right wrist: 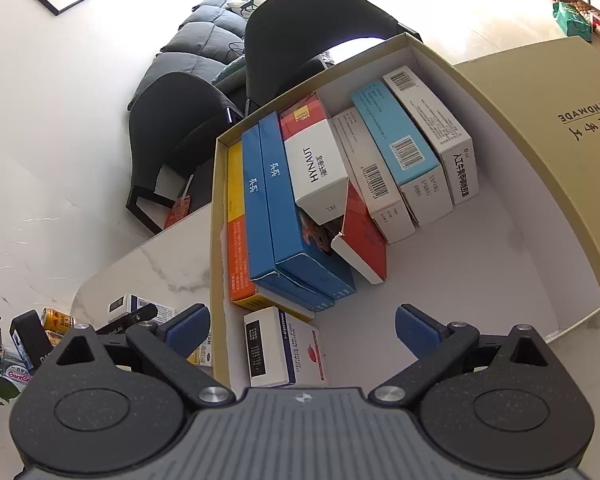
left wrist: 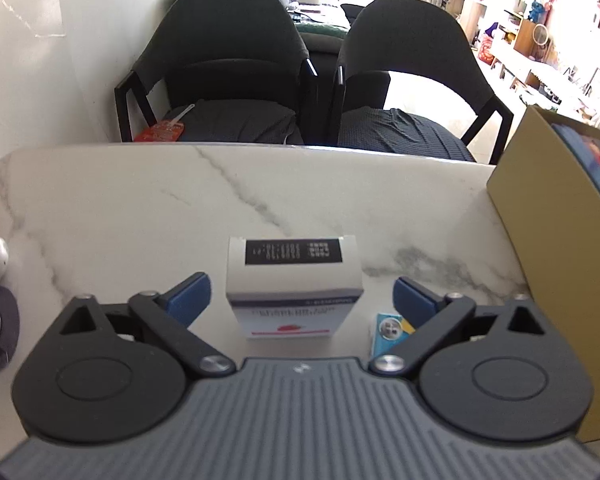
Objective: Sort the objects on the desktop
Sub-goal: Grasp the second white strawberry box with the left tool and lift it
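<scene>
In the left wrist view a white medicine box (left wrist: pixel 294 284) with a black label stands on the marble table (left wrist: pixel 140 208). My left gripper (left wrist: pixel 302 294) is open around it, and a gap shows on each side between the blue pads and the box. A small blue and yellow box (left wrist: pixel 388 330) lies by the right finger. In the right wrist view my right gripper (right wrist: pixel 302 328) hangs open over the tan cardboard box (right wrist: pixel 216 220), holding nothing. Below it a white box with a black label (right wrist: pixel 284 346) lies in the tan box's near corner.
Several medicine boxes (right wrist: pixel 320 184) stand packed in the tan box, whose lid (right wrist: pixel 560 140) lies to its right. A yellow can (right wrist: pixel 56 318) and more small boxes (right wrist: pixel 140 306) sit on the table left of it. Two dark chairs (left wrist: pixel 228 72) stand behind the table's far edge.
</scene>
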The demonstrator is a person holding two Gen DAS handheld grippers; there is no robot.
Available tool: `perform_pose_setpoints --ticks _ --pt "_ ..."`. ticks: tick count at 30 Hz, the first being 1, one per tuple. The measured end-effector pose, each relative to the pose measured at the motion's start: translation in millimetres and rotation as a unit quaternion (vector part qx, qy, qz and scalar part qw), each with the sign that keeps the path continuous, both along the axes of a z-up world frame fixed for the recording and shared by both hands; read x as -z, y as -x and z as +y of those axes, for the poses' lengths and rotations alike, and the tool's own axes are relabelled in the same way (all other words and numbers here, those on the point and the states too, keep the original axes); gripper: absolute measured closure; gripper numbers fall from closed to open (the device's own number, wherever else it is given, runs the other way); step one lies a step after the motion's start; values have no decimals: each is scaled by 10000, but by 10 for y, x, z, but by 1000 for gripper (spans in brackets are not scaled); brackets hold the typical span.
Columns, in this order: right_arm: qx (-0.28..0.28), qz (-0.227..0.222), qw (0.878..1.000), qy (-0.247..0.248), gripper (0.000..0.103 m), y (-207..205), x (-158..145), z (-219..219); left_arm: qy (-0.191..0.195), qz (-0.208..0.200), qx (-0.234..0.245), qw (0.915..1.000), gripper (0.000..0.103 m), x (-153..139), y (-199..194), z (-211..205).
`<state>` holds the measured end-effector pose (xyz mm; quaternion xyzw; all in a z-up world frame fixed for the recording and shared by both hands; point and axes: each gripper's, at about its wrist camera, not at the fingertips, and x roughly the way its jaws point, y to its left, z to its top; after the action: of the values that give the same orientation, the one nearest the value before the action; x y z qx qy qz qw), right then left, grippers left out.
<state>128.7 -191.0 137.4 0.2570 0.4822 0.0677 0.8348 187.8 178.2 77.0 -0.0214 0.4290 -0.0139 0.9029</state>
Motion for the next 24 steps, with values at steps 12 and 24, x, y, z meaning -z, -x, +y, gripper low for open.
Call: perform_pose_setpoints --ticks 12,24 --pt "-104 113 9999 -34 3 -46 43 84 -121 44 201 9997 45 16 141 26" --pt "-180 139 9997 -123 3 -51 51 145 -125 133 136 9997 45 -39 399 114"
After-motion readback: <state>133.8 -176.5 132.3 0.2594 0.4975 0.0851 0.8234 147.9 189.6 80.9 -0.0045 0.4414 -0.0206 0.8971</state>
